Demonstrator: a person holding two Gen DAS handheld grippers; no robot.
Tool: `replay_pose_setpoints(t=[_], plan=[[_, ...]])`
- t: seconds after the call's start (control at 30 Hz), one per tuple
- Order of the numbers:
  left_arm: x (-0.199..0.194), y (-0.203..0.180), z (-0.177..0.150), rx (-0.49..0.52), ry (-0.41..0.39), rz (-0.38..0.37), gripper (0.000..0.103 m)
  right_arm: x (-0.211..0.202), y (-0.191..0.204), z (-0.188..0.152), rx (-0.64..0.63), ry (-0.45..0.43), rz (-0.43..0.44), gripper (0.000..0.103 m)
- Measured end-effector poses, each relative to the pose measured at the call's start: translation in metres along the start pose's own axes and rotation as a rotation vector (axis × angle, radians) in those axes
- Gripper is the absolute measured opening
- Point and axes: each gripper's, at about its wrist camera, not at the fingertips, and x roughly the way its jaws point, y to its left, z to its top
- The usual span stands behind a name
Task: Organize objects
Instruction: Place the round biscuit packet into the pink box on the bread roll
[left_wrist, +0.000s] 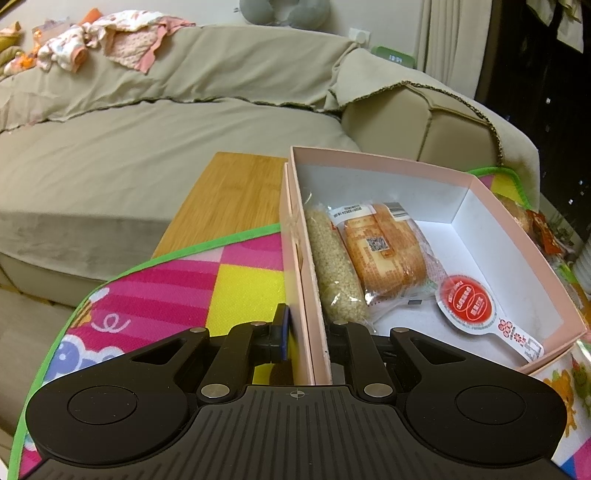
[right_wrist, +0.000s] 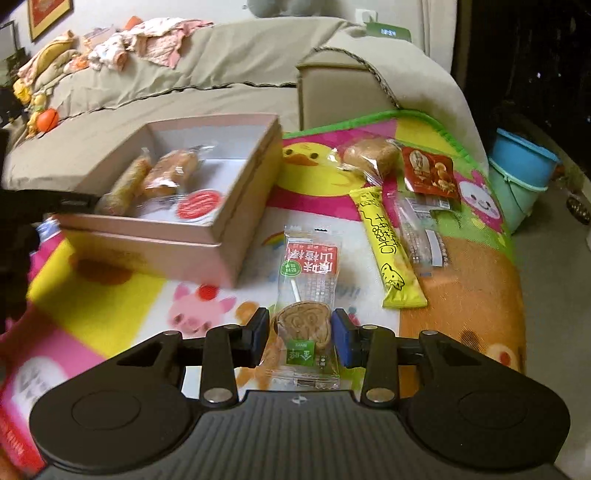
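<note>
While your right gripper closes on the wrapped lollipop at the lower centre of the right wrist view, keep the pads square on the round brown candy head, not on the loose film. Both pads sit against the packet's sides, so I judge it gripped, and the packet looks lifted off the play mat. Your left gripper is shut on the near wall of the pink box, at the lower middle of the left wrist view; hold that clamp steady so the box does not slide. Carry the lollipop toward the upper left of the right view and clear the box rim before you lower it. Aim for the bare white floor beside the red-lidded sauce cup, away from the bread packet and the sesame stick. Let go only when the packet rests flat.
</note>
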Motion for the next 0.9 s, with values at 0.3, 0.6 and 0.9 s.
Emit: replay_pose_setpoints(t=[0.3,0.6,0.9], plan=[[0.001,0.002,0.000,-0.011,-0.005,-0.012,0.014,-0.074,0.034,0.038,-0.049,-0.149,0.108,0.037],[0.001,0.003,0.000,-0.018,-0.007,-0.020,0.015,-0.047,0.081,0.119,-0.047,-0.245,0.254,0.037],[0.002,0.004,0.000,-0.013,-0.003,-0.021,0.015,0.034,0.113,0.157,-0.015,-0.179,0.226,0.043]])
